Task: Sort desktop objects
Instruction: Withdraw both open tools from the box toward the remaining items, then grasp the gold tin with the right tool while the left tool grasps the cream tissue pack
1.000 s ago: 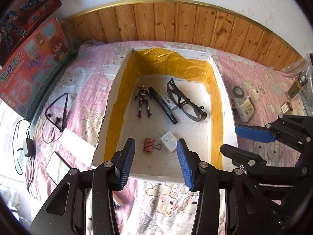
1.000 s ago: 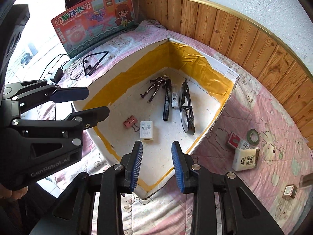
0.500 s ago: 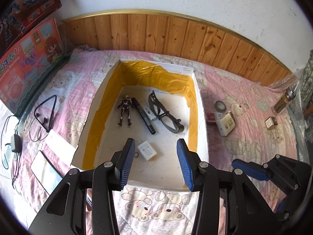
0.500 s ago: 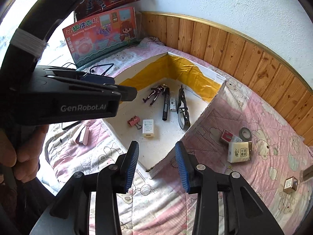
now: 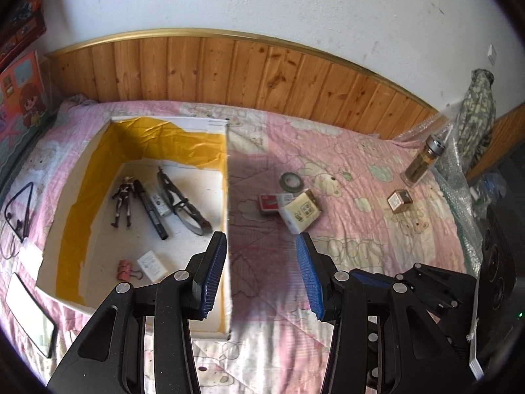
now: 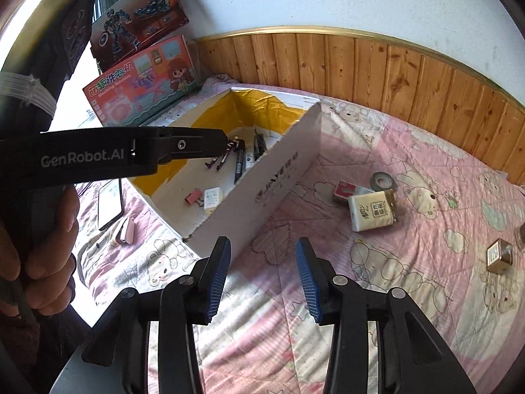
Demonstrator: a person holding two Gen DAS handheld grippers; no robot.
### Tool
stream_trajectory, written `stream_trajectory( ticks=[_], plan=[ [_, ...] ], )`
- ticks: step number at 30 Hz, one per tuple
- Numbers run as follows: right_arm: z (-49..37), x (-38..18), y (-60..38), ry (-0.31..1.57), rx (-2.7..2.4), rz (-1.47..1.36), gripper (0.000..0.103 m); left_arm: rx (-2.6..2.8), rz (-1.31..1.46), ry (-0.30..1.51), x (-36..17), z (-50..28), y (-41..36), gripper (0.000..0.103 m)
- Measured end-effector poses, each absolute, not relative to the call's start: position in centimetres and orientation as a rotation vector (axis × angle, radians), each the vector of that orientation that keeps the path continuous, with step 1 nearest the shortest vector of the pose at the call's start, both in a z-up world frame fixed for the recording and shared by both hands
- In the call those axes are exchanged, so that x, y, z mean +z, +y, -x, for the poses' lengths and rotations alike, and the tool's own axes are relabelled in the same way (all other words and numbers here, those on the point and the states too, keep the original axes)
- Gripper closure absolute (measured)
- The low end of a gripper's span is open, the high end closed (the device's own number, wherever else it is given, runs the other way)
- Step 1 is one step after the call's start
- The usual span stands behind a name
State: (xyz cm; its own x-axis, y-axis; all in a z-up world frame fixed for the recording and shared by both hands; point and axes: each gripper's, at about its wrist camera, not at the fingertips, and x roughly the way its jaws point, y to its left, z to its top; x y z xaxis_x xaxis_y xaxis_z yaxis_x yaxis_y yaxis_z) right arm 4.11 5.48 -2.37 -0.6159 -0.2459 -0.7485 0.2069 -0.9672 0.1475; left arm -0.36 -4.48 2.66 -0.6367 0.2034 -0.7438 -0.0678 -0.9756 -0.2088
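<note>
both views swung right since earlier | left gripper, right gripper agape, empty | box: figurine, marker, goggles, charger, clip

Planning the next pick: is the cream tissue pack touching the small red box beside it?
Cannot tell. In the right wrist view the cream tissue pack and small red box look edge to edge, but no gap or contact shows plainly; the left wrist view is no clearer.
</note>
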Motion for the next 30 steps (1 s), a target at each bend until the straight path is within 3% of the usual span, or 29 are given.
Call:
stream_trajectory(
  ticks=[7, 13, 15, 22, 30],
  plan=[
    [-3.7, -2.8, 12.5, -0.196, -2.696, -1.276, 0.058, 2.568, 1.295, -0.204, 0.0, 2.9, 1.4, 0.054],
    [-2.7, -4.3, 20.5, -0.302, -2.817, -1.363, 0.051, 2.513, 1.367, -0.126, -3.4, 5.6, 5.2, 0.053],
    [-2.4, -4.7, 23.2, -0.32, -2.854, -1.388, 0.043, 2.522, 1.361, -0.088, -4.4, 6.5, 6.0, 0.052],
    [-2.9, -6.5, 32.2, -0.166, -3.05, -1.495, 0.024, 2.604, 1.304, 0.11, -7.6, 10.0, 8.0, 0.051],
    [-0.4, -10.7, 39.1, -0.151, -3.036, -1.613, 0.023, 2.595, 1.31, 0.197, -11.1, 12.2, 8.7, 0.051]
  ],
)
